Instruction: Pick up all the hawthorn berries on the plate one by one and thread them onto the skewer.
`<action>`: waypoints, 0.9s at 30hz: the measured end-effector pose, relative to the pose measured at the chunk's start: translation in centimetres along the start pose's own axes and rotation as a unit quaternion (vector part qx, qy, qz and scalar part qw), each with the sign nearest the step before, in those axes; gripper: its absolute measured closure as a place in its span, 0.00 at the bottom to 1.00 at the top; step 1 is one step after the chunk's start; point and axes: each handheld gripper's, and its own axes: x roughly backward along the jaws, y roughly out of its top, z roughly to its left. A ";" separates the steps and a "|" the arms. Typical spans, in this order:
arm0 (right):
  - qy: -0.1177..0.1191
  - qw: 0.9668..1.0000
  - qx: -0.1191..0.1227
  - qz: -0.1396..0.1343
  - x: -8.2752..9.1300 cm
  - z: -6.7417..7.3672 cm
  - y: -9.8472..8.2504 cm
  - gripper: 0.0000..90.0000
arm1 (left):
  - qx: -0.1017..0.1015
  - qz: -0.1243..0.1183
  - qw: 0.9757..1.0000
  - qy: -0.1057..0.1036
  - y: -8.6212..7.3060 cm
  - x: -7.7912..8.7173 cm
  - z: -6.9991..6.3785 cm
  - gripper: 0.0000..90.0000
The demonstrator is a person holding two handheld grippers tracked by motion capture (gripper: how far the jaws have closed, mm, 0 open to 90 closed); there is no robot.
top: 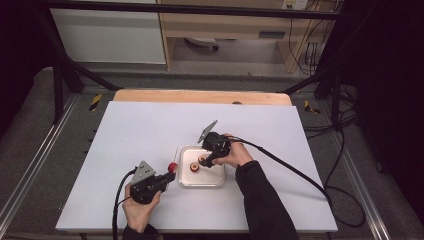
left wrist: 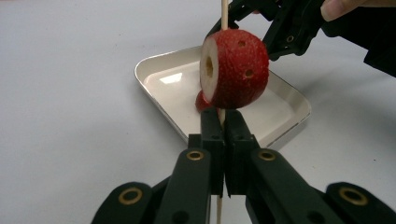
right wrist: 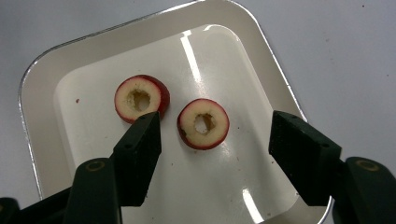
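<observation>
Holding a thin wooden skewer point(left wrist: 224, 14) between its jaws, the left gripper point(top: 169, 176) sits at the near left of the white table point(top: 140, 135), and its jaws are pressed together on the stick. One red fruit piece point(left wrist: 235, 69) with a cored hole is threaded on this skewer, just above the jaw tips (in the high view it is the small red ball beside the left side of the tray). A little farther and to the right lies the white tray point(right wrist: 42, 88), and the right gripper point(top: 206, 161) hangs over it, pointing down, with its jaws apart. Between these jaws, but not touched by the pads, is one cored fruit ring point(right wrist: 203, 123) lying flat on the tray floor. A second fruit ring point(right wrist: 139, 97) lies just beside it, partly behind the tip of one jaw.
</observation>
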 end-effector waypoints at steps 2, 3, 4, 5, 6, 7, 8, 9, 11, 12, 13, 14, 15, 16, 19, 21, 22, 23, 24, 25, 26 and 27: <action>0.005 1.000 0.006 0.001 -0.2 0.0 0.1 0.43 | 0.002 0.000 1.000 0.000 -0.1 0.0 0.0 0.99; 0.005 1.000 0.010 0.002 -0.4 0.1 0.1 0.44 | 0.003 0.001 1.000 0.000 -0.1 0.0 0.0 0.99; 0.005 1.000 0.013 0.001 -0.5 0.1 0.1 0.46 | 0.002 0.002 1.000 0.000 -0.2 -0.1 0.0 0.99; 0.008 1.000 0.015 0.002 -0.6 0.1 0.1 0.48 | 0.002 0.002 1.000 0.000 -0.2 -0.1 0.1 0.99; 0.011 1.000 0.015 0.007 -0.9 0.1 0.1 0.49 | 0.002 0.002 1.000 0.000 -0.2 -0.1 0.1 0.99; 0.012 1.000 0.018 0.008 -1.0 0.1 0.1 0.50 | 0.002 0.002 1.000 0.001 -0.2 0.0 0.1 0.99; 0.012 1.000 0.021 0.007 -1.1 0.1 0.1 0.52 | 0.002 0.003 1.000 0.001 -0.2 0.0 0.2 0.99; 0.011 1.000 0.022 0.006 -1.1 0.1 0.1 0.53 | 0.002 0.003 1.000 0.002 -0.2 0.0 0.2 0.99; 0.015 1.000 0.023 0.006 -1.2 0.0 0.1 0.54 | 0.002 0.004 1.000 0.002 -0.2 0.0 0.3 0.99; 0.017 1.000 0.022 0.006 -1.2 0.0 0.1 0.55 | 0.001 0.005 1.000 0.002 -0.2 0.0 0.3 0.99; 0.018 1.000 0.023 0.006 -1.1 -0.1 0.1 0.56 | 0.001 0.005 1.000 0.002 -0.2 0.0 0.3 0.99; 0.019 1.000 0.022 0.007 -1.1 -0.1 0.1 0.57 | 0.002 0.005 1.000 0.002 -0.2 0.0 0.3 0.99; 0.019 0.999 0.023 0.009 -1.2 -0.1 0.1 0.58 | 0.002 0.005 1.000 0.002 -0.3 0.0 0.3 0.99; 0.019 0.999 0.024 0.009 -1.2 -0.1 0.1 0.59 | 0.002 0.005 1.000 0.002 -0.3 0.0 0.3 0.99; 0.024 0.999 0.026 0.009 -1.2 -0.1 0.2 0.61 | 0.001 0.008 1.000 0.002 -0.3 -0.1 0.3 0.99; 0.023 0.999 0.027 0.009 -1.2 -0.2 0.2 0.62 | 0.000 0.009 1.000 0.002 -0.3 -0.1 0.3 0.99; 0.023 0.999 0.029 0.009 -1.2 -0.2 0.2 0.63 | -0.001 0.009 1.000 0.002 -0.3 -0.2 0.3 0.99; 0.023 0.999 0.028 0.010 -1.1 -0.2 0.1 0.64 | 0.000 0.010 1.000 0.002 -0.3 -0.2 0.3 0.99; 0.024 0.999 0.030 0.010 -1.1 -0.2 0.1 0.66 | -0.001 0.009 1.000 0.002 -0.3 -0.2 0.3 0.99; 0.025 0.999 0.033 0.010 -1.2 -0.2 0.1 0.66 | -0.001 0.010 1.000 0.001 -0.3 -0.2 0.3 0.99; 0.026 0.999 0.034 0.011 -1.2 -0.1 0.1 0.66 | -0.001 0.010 1.000 0.002 -0.3 -0.2 0.3 0.99; 0.026 0.999 0.032 0.012 -1.3 -0.1 0.1 0.67 | -0.001 0.010 1.000 0.002 -0.3 -0.1 0.3 0.99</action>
